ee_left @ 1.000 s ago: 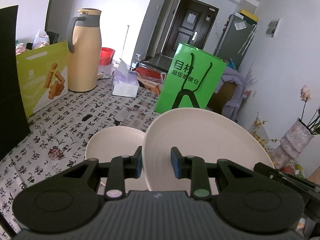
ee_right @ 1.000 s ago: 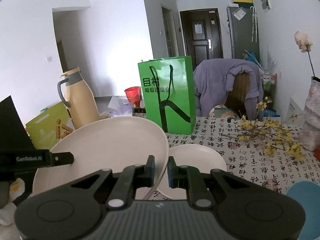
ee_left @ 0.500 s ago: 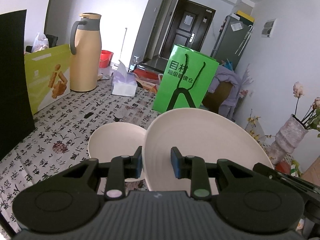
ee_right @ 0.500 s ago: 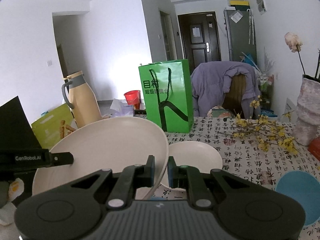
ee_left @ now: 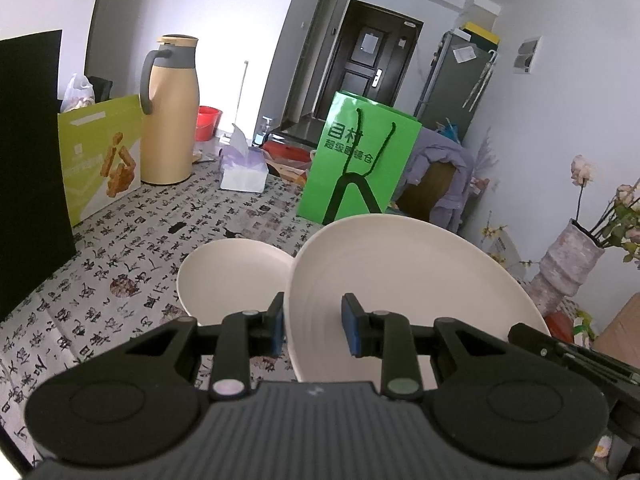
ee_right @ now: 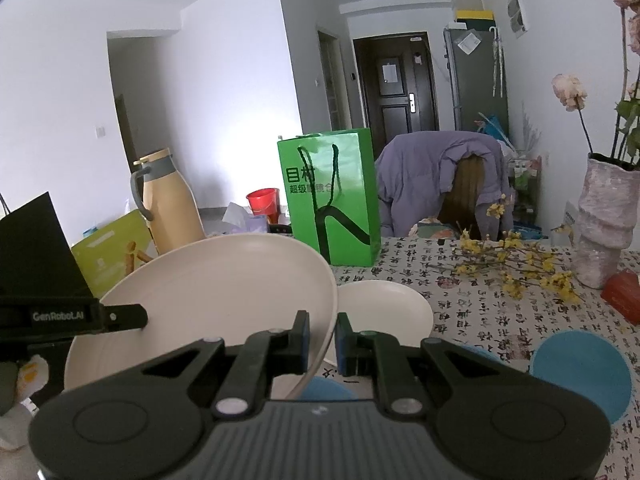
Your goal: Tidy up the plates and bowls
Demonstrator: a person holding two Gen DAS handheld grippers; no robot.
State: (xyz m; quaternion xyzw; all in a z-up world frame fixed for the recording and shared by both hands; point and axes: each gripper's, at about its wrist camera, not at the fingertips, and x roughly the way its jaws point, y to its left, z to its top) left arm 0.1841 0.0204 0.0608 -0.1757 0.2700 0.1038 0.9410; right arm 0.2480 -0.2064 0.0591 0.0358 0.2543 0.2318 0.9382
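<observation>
Behind everything runs a pale room with a dark door at upper centre of both views, and below it a worktop [ee_left: 132,264] under a cloth printed with black calligraphy. On the cloth stand a green paper bag [ee_left: 356,168] at centre, a tan jug [ee_left: 170,112] toward the upper left, and a grey vase [ee_right: 604,220] at the right edge of the right wrist view. A large cream plate [ee_left: 404,292] is raised off the worktop and tilted, carried between both tools: the left gripper [ee_left: 313,328] has its fingers clenched on the plate's left rim, and the right gripper [ee_right: 322,340] has its fingers pinched tight on the opposite rim. A smaller cream plate [ee_left: 236,276] lies flat on the cloth just behind it. Since each grip is only a thin bite on a smooth edge, the plate could slip or twist free if the two hands drift apart or tip unevenly, and it might then strike the smaller one. Both gripper bodies hide the plate's near edge, and two blue discs [ee_right: 580,376] at lower right are partly cut off and hard to identify.
</observation>
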